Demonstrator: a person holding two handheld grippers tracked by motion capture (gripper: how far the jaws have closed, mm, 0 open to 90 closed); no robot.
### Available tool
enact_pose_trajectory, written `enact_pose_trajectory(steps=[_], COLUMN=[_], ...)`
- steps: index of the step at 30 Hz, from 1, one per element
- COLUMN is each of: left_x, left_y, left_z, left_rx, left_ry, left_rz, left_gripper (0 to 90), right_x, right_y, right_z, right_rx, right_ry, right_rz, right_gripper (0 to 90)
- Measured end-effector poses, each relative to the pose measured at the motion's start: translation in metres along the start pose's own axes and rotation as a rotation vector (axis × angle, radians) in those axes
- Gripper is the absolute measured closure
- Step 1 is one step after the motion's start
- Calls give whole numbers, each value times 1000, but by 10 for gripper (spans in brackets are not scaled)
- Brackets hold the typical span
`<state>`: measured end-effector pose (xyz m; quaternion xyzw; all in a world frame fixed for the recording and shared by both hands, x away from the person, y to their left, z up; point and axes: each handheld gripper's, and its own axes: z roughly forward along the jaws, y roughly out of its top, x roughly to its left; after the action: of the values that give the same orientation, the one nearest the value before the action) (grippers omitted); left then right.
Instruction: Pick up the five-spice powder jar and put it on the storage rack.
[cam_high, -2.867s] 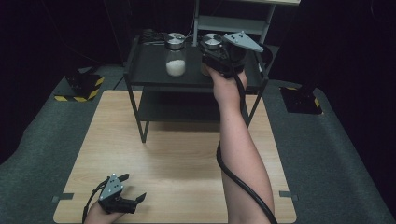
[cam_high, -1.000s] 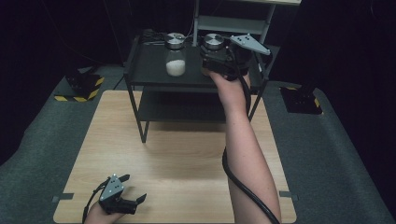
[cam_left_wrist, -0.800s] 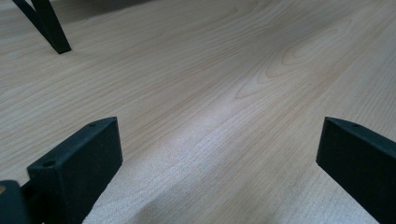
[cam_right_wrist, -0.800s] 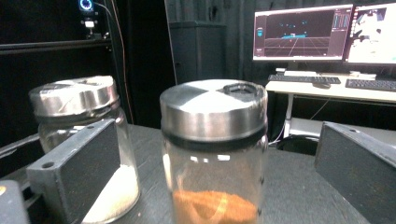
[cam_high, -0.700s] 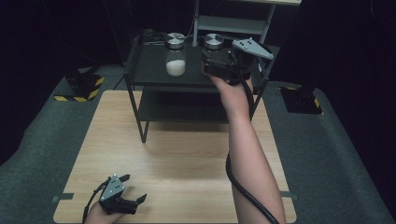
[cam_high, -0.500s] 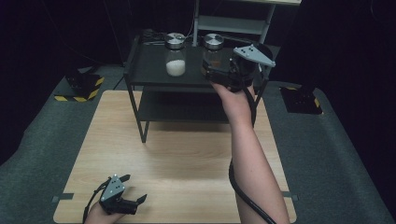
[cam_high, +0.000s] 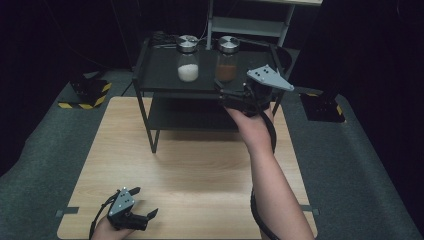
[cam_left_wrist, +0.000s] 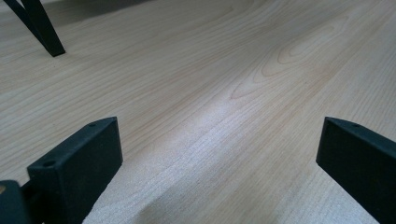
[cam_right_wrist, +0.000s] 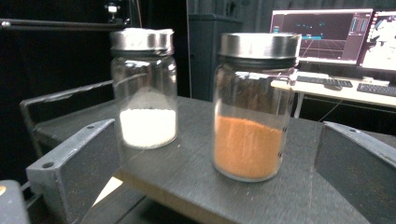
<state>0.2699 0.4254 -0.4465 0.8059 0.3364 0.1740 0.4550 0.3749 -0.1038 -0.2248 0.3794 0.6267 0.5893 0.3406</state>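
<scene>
Right tongs (cam_high: 227, 97) spread, empty, faced orange-powder jar (cam_right_wrist: 254, 105) on shelf (cam_high: 165, 80). Probably releasing: back straight off, avoid white-powder jar (cam_right_wrist: 144, 88). Left tongs (cam_high: 145, 216) spread, low over desk (cam_high: 200, 170).

Left claw (cam_high: 145, 216) is resting low at the near left of the table (cam_high: 200, 165), its 2 jaws standing wide apart with nothing between them; the left hand (cam_high: 102, 231) is gripping it from behind. Right forearm (cam_high: 270, 185) is extending forward, the right hand (cam_high: 250, 125) holding the right claw (cam_high: 222, 97) raised, jaws spread wide, empty.
</scene>
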Motion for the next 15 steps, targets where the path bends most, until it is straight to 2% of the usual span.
enact_pose_trajectory(steps=[8, 15], left_x=[0, -1], left_y=[0, 0], left_z=[0, 0], left_rx=[-3, 0], left_ry=[2, 6], left_rz=[0, 3], left_gripper=[5, 5], right_x=[5, 6], right_y=[-14, -33], right_z=[-14, -27], right_rx=[9, 39], right_ry=[12, 24], right_rz=[-28, -50], right_gripper=[0, 0])
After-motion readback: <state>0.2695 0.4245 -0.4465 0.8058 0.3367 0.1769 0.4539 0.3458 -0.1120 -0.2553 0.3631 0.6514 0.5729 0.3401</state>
